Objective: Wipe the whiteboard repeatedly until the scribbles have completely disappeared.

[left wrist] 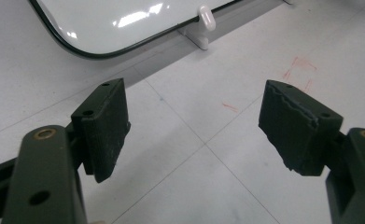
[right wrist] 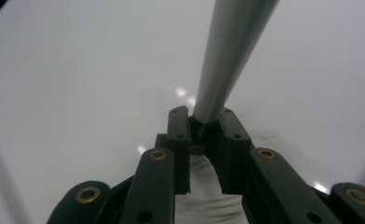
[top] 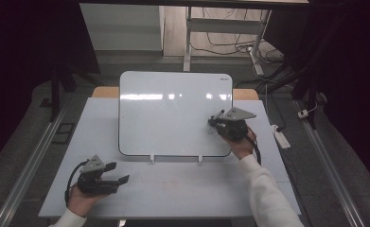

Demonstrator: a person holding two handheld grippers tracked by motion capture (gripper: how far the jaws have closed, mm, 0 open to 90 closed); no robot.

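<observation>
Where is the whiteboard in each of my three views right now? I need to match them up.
High view: the whiteboard stands propped at the table's centre.
Left gripper view: its rounded lower corner is at top left.
Right gripper view: its white face lies behind the jaws.
Shared landmark: the board's glossy white face with light glints.

From my seat, everything sits around the whiteboard (top: 173, 111), which lies on the far middle of the table (top: 182, 189), propped in two small clips (top: 152, 158) along its near edge. My right gripper (top: 215, 122) is over the whiteboard's right part, with the pen (right wrist: 227, 51) between its jaws reaching onto the board. My left gripper (top: 118, 176) rests on the table in front of the whiteboard's near left corner, well apart from it. A power strip (top: 281, 137) lies on the floor to the whiteboard's right.
</observation>
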